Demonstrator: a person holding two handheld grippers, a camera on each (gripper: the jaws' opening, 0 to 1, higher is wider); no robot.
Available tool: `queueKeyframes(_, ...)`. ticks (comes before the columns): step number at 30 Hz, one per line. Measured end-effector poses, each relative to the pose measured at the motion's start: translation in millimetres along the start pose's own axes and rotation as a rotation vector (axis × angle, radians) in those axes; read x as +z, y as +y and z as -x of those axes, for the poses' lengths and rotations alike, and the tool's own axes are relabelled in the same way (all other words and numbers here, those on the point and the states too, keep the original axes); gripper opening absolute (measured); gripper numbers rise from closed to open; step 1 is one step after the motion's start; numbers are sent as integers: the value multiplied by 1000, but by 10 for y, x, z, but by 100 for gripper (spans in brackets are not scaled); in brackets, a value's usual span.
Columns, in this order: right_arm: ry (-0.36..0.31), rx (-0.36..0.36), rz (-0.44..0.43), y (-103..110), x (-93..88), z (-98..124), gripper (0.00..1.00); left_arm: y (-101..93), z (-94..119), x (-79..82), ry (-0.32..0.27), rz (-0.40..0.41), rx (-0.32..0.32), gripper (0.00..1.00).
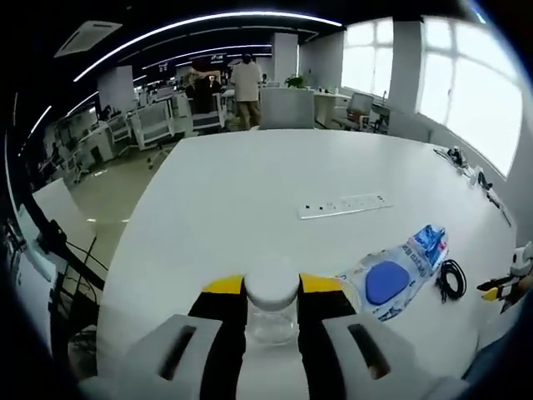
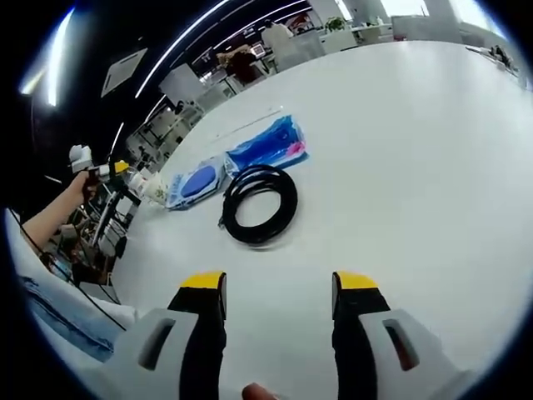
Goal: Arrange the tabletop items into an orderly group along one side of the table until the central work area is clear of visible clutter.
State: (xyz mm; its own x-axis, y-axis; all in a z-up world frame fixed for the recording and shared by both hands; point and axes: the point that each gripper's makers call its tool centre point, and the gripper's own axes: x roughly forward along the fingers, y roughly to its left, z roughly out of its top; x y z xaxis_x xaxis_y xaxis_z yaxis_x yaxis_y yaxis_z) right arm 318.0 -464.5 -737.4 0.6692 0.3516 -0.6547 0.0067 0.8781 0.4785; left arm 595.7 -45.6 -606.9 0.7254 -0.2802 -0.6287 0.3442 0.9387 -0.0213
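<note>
My left gripper (image 1: 271, 287) is shut on a small clear bottle (image 1: 271, 321) with a white cap, held just above the white table (image 1: 250, 192). To its right lie a white packet with a blue oval (image 1: 387, 283), a blue packet (image 1: 426, 246) and a coiled black cable (image 1: 450, 277). My right gripper (image 2: 279, 283) stands open with nothing between its jaws, low over the table and short of the cable (image 2: 290, 204). Beyond the cable are the blue packet (image 2: 268, 146) and the oval packet (image 2: 196, 182). The left gripper (image 2: 117, 171) shows at the left, held by a person's hand.
A white power strip (image 1: 344, 205) lies mid-table. Small items (image 1: 466, 167) sit along the far right edge by the windows. The right gripper's yellow tips (image 1: 500, 292) enter from the right. Office desks, chairs and standing people are beyond the table.
</note>
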Motion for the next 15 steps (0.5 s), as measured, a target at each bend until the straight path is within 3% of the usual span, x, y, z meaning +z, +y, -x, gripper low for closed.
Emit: queueKeyframes(15,9,-7,-13,-45,-1,-30,49,50,-87,-10,-12,73,70,21)
